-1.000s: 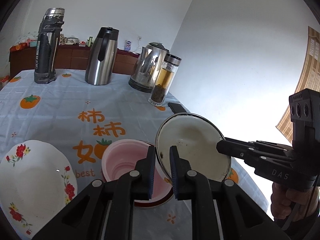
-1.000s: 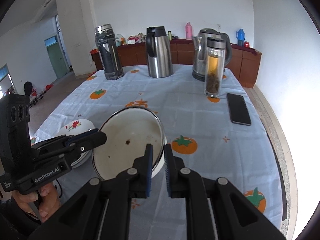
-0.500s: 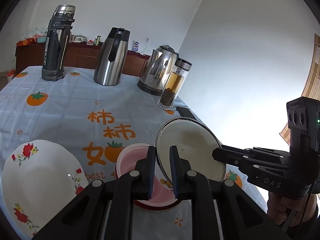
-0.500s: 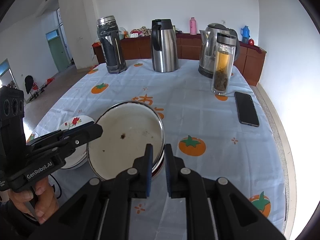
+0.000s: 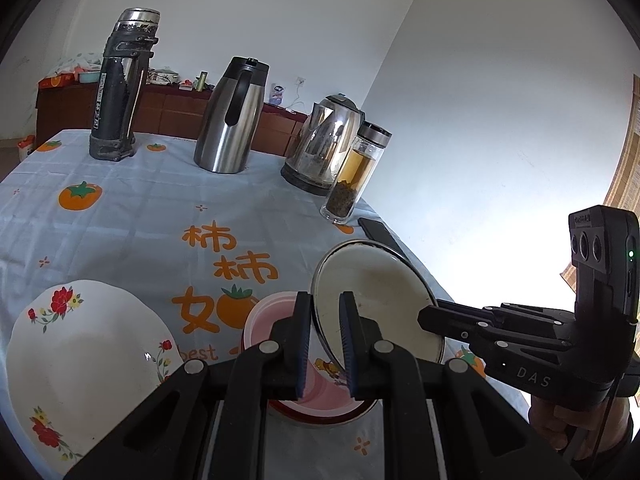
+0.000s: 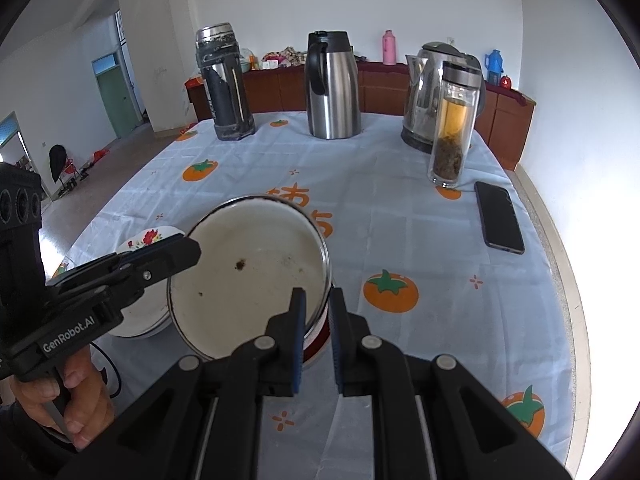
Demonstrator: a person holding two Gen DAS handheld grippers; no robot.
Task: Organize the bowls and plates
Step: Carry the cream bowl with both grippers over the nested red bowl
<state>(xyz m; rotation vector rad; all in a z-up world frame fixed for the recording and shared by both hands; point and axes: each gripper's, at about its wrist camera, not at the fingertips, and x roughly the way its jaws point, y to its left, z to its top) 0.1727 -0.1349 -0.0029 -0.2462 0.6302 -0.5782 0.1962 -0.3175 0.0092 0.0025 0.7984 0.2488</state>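
Enamel bowl (image 5: 376, 300) sits tilted between my two grippers, white inside with a dark rim and a few brown specks on its floor, held above a pink bowl (image 5: 272, 320) that rests on the tablecloth (image 5: 160, 220). My left gripper (image 5: 325, 340) has its blue-padded fingers closed on the near rim of the enamel bowl — one pad outside the wall, one inside. From the right wrist view my right gripper (image 6: 317, 340) pinches the opposite side of the rim the same way, its fingers nearly together with the thin wall between them. Each camera also catches the other tool reaching in from the side to the bowl's edge. Off to the left of the pink bowl lies a white plate with red flowers (image 5: 80, 364), apart from it on the cloth; from the right wrist it shows only partly behind the left tool. Further back on the table stand a dark battered thermos (image 6: 224, 88), a steel carafe (image 6: 332, 84), an electric kettle (image 6: 428, 92) and, just in front of the kettle, a glass tea bottle (image 6: 454, 124). A black phone (image 6: 498, 216) lies flat near the right edge of the table, well apart from the bowls.
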